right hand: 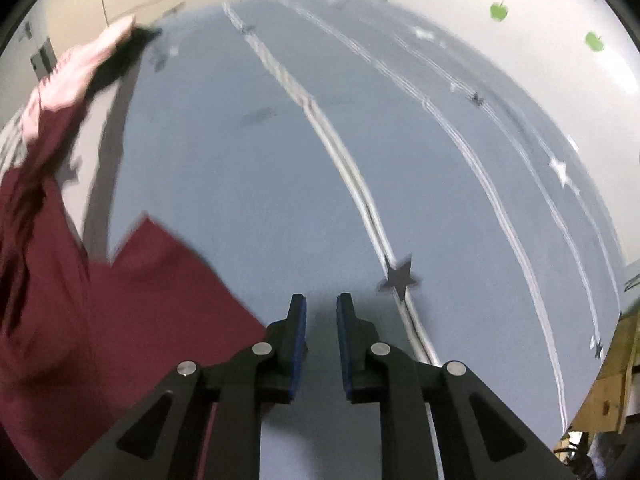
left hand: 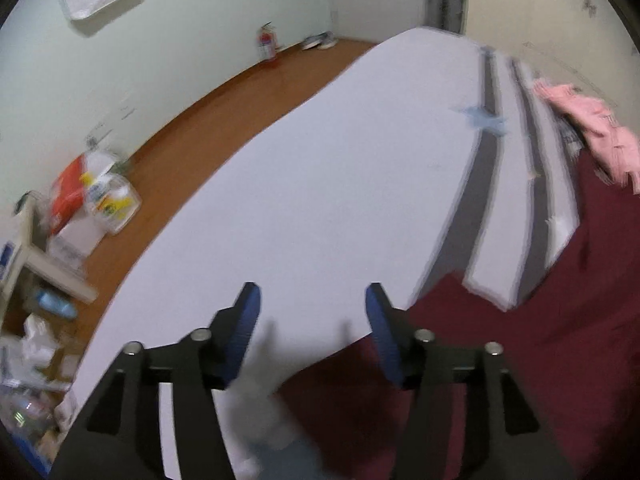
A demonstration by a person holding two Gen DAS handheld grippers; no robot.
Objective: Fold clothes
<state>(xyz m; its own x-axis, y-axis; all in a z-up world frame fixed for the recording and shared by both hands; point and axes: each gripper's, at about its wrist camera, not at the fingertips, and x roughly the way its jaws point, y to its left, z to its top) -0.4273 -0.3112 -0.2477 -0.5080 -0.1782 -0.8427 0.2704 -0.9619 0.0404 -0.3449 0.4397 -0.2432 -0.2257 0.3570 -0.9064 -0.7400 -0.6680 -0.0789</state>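
A dark red garment [left hand: 540,340] lies spread on the pale grey table [left hand: 312,184], at the lower right of the left wrist view. It also shows in the right wrist view [right hand: 100,312] at the left. My left gripper [left hand: 312,304] is open and empty, above the garment's edge. My right gripper [right hand: 321,312] is open with a narrow gap and empty, just right of the garment's edge. A pink garment [left hand: 592,128] lies beyond the red one; it also shows in the right wrist view [right hand: 76,76].
The table [right hand: 280,184] is made of panels with seams and star stickers [right hand: 400,276]. Left of it is a brown floor [left hand: 224,112] with bags [left hand: 92,196], a fire extinguisher [left hand: 266,44] and clutter by a white wall.
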